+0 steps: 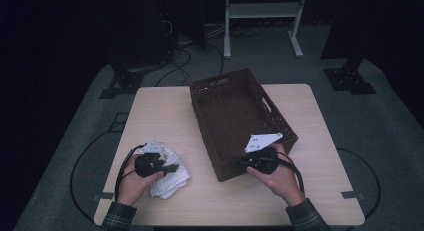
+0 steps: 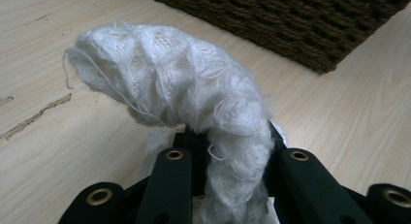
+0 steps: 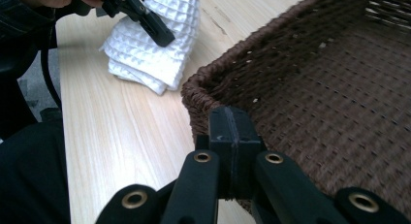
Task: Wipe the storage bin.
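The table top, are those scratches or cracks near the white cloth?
Yes. In the left gripper view, the table has a jagged chipped streak left of the white cloth; the pale surface layer looks scraped away.

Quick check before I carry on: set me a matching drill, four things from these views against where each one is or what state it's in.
Things:
1. left claw
2. right claw
3. brown woven basket
4. white cloth

States or places:
A. shut with nothing between the jaws, at the basket's near rim
B. empty, on the table right of the cloth
C. shut on white fabric
D. bunched on the table's near left part

Pairs: 1-C, 2-A, 3-B, 4-D
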Motion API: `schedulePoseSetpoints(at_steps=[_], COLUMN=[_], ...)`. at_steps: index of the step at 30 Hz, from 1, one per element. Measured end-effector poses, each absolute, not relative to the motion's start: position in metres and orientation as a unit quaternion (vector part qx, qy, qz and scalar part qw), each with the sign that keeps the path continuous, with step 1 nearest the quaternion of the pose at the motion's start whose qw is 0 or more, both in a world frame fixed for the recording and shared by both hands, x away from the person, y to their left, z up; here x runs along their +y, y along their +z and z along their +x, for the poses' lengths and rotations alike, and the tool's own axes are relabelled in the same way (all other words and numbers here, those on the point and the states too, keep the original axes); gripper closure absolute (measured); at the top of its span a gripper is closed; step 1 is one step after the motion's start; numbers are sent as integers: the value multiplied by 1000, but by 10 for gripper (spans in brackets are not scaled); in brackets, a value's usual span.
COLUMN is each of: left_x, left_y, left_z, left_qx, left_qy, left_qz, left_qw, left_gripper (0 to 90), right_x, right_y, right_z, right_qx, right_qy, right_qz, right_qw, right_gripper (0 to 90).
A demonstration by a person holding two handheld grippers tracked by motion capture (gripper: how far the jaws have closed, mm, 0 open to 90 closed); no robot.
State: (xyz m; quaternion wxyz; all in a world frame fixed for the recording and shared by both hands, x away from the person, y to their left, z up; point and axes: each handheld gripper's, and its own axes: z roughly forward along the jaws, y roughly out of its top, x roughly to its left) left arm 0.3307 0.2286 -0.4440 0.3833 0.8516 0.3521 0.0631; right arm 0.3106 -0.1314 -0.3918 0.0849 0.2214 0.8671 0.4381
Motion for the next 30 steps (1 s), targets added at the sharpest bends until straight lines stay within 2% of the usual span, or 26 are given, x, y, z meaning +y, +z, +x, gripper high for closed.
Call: schedulePoseSetpoints(at_steps=[4, 8, 22, 30], left_x=[228, 228, 226, 225], left_y=[-444, -445, -446, -448], left_z=[331, 331, 331, 332], left_qx=[352, 350, 349, 350], left_qy=[62, 63, 60, 58], left_qz=[852, 853, 856, 857], left_qw=[382, 381, 376, 374], left_gripper=[737, 735, 734, 733], right_x=[-119, -129, -225, -262], right_y=[-392, -389, -381, -386], right_z=[313, 314, 325, 333], right_qx=[872, 870, 836, 830], right_qy=[435, 437, 429, 416], right_qz=[210, 209, 305, 328], right_qw=[83, 91, 156, 171], right_gripper=[888, 845, 693, 589])
